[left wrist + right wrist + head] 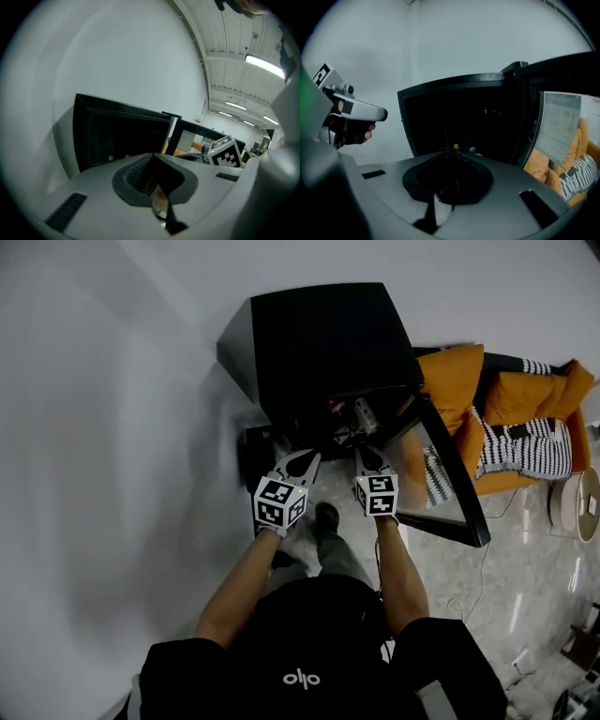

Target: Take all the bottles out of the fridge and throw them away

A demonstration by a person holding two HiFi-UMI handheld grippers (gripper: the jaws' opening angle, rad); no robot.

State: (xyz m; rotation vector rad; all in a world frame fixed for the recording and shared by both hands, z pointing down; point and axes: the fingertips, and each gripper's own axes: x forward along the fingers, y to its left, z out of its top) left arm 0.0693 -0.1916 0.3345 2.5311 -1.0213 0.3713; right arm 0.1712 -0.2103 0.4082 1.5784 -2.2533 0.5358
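Note:
A black fridge [328, 334] stands against the wall with its glass door [448, 470] swung open to the right. Bottles [363, 414] show in its dark lower part. In the right gripper view only their caps [455, 147] are visible, yellow, red and white, just past the jaw tips. My left gripper [302, 460] and right gripper [371, 459] hang side by side in front of the opening, outside the fridge. Both are shut with nothing between the jaws. The left gripper view shows the left gripper [152, 155] shut before the fridge [122, 136].
An orange sofa [525, 395] with striped cushions stands right of the open door. A round stool [579, 502] sits at the far right, and a cable [478, 587] runs over the pale floor. The person's legs and shoe [326, 517] stand under the grippers.

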